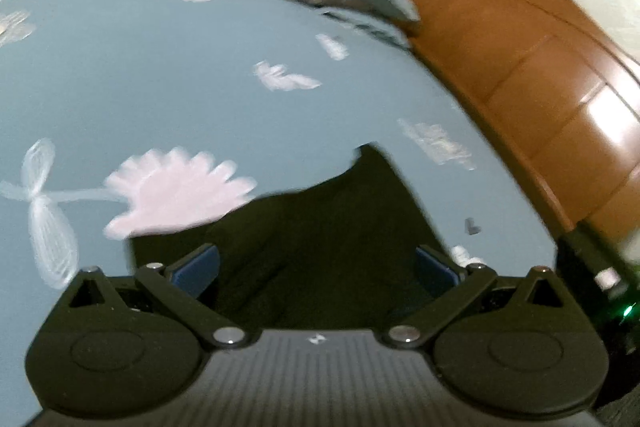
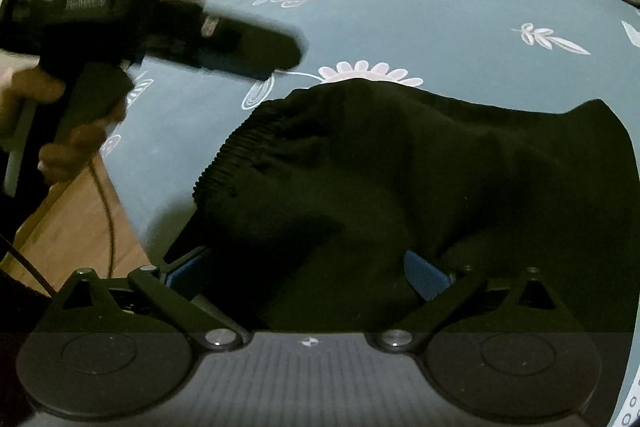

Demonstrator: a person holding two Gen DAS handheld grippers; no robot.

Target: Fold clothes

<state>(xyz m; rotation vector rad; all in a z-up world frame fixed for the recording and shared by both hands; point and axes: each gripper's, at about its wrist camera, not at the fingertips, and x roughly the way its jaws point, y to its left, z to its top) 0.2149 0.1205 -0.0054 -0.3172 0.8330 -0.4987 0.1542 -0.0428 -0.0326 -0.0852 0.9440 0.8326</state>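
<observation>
**On the bed: dark garment between spread jaws**

Across the blue floral bedsheet [image 2: 400,23] a black garment [image 2: 400,163] with an elastic waistband is spread. The right gripper [image 2: 308,267] is seen with jaws apart, cloth lying between them. The left gripper [image 1: 316,267] is likewise spread over a dark edge. A fold seems to be starting; a firm pinch on both edges is called for next.
</observation>
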